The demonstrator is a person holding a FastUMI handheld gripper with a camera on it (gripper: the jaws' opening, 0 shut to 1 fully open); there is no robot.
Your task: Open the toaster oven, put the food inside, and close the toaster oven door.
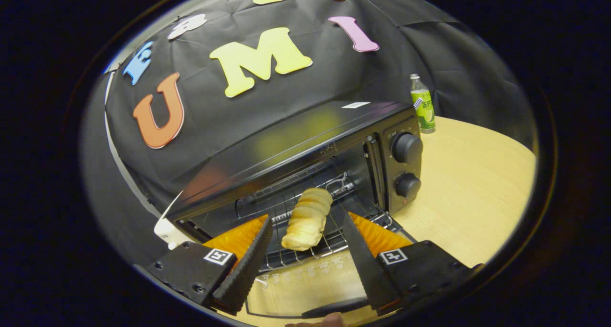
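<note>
The toaster oven point(305, 174) was seen with its door point(305, 284) dropped open on the table point(477, 188). A bread roll point(308, 218) lay on the wire rack point(329, 243) inside. The gripper point(308, 231) was held with its 2 fingers spread apart, the roll between them untouched.

Rides on the gripper point(308, 226), looking forward and slightly down along both spread fingers point(248, 260). Sits close to the open toaster oven point(305, 145), facing into its cavity, with table point(472, 193) and booth wall beyond.
</note>
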